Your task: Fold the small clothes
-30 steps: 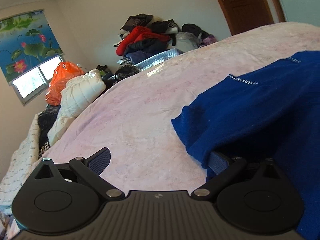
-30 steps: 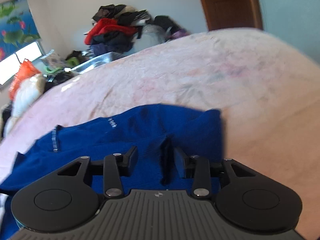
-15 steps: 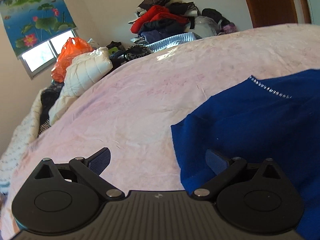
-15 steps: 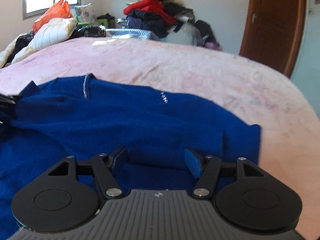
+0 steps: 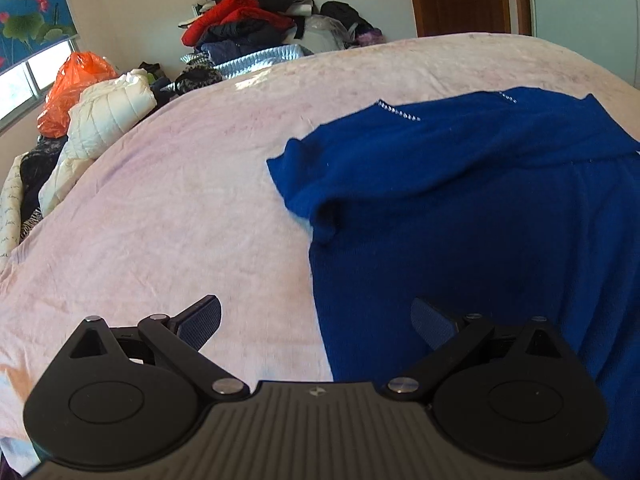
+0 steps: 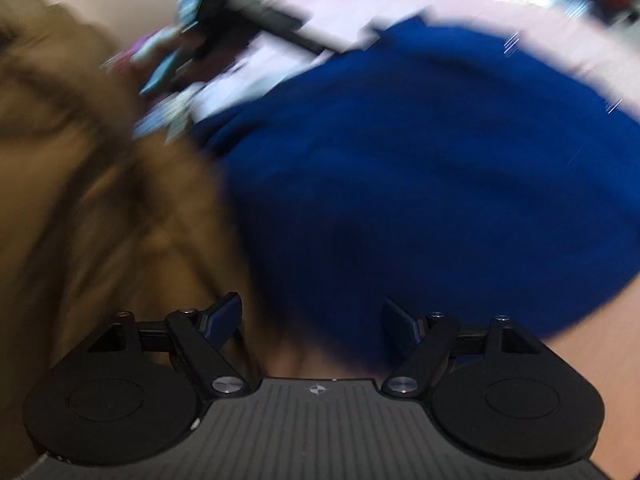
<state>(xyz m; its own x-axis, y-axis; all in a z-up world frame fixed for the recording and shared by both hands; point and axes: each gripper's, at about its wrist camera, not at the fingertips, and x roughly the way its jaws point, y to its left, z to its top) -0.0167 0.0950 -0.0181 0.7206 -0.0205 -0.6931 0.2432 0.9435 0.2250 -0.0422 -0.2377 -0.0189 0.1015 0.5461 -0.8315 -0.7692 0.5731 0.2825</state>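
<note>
Right wrist view is motion-blurred. Blue sweater (image 5: pixel 460 200) lies creased on the bed (image 5: pixel 180 200), cut off at right. Left gripper (image 5: pixel 316 318) jaws apart and empty; right gripper (image 6: pixel 312 318) jaws opening, empty.

One blue garment (image 5: pixel 460 208), two tools (image 5: pixel 316 320), perhaps one clothes pile (image 5: pixel 256 20).

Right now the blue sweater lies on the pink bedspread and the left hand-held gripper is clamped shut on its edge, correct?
Not quite. The blue sweater does lie on the pink bedspread, but the left hand-held gripper is open, its fingers spread wide over the sweater's edge and pinching nothing. The left wrist view shows this.
</note>
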